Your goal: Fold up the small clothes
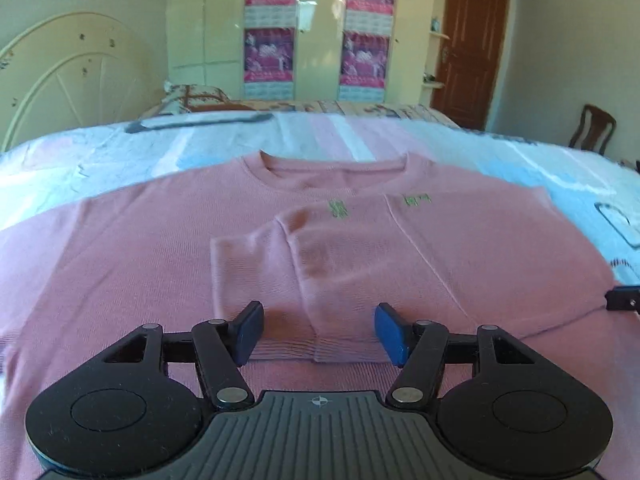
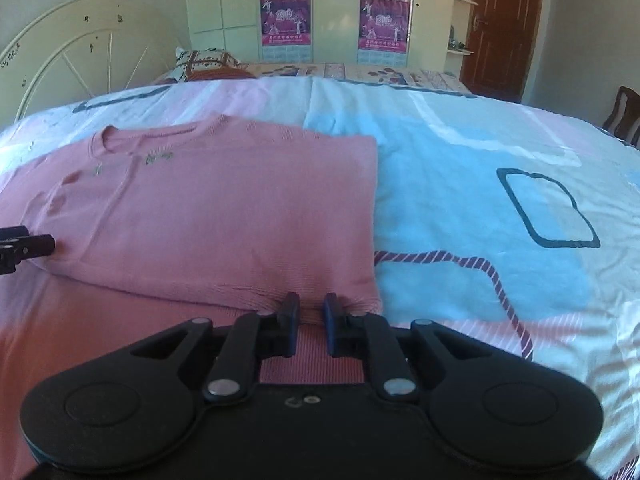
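A pink knit sweater (image 1: 160, 240) with small green lettering lies flat on the bed, neck away from me. Its right side and sleeve are folded in over the chest (image 1: 360, 248). My left gripper (image 1: 319, 330) is open, its blue pads either side of the folded sleeve's cuff, just above the cloth. My right gripper (image 2: 311, 322) is nearly closed, with pink cloth of the sweater (image 2: 224, 216) between its pads at the folded right edge near the hem. The tip of the left gripper shows at the left edge of the right wrist view (image 2: 24, 248).
The bed cover (image 2: 480, 200) is pale blue, pink and white and spreads wide to the right of the sweater. A cream headboard (image 1: 60, 76) stands at the far left, a wardrobe with posters (image 1: 316, 32) behind, a brown door (image 1: 468, 40) and a chair (image 1: 592, 128) to the right.
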Tool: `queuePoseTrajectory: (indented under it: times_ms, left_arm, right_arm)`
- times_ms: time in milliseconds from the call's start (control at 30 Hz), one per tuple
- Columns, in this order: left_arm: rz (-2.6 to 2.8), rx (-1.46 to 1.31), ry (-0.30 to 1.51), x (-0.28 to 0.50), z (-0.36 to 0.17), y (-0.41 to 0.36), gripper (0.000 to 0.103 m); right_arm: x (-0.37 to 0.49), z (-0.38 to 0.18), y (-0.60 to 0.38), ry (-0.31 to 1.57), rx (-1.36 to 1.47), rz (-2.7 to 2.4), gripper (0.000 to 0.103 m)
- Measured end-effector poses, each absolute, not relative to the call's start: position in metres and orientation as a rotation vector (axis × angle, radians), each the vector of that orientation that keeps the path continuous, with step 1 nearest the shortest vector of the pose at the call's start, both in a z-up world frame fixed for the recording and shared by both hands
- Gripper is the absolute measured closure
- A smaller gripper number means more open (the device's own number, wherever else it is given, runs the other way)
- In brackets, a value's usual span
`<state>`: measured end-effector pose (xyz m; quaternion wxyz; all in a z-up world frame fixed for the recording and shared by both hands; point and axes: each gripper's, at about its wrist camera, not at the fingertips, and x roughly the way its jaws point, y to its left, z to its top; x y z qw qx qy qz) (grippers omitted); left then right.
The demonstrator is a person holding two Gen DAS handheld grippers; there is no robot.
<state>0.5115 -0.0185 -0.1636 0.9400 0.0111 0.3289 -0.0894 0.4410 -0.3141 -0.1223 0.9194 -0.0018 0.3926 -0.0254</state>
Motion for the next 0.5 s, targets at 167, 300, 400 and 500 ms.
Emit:
queuePoseTrajectory:
  times_ms: [167,300,400,500]
  left_arm:
    - [-0.179,0.077,0.685,0.507,-0.174,-0.015,0.042]
    - [-0.171,0.037,0.681,0.503,-0.166,-0.007,0.042]
    - [-0.116,-0.014,0.669,0.497,-0.163,0.016,0.042]
    - [-0.036,-0.050,0.657,0.486,-0.161,0.052,0.042]
  right_arm:
    - [0.440,-0.115,-0.301,0.741,0.046,-0.017,0.087]
    - [0.450,-0.123,-0.286,0.820,0.021,-0.049,0.085]
    - [0.440,-0.111,-0.285,0.773,0.095,-0.032,0.084]
    - [0.437,-0.109,-0.281,0.784,0.106,-0.039,0.082]
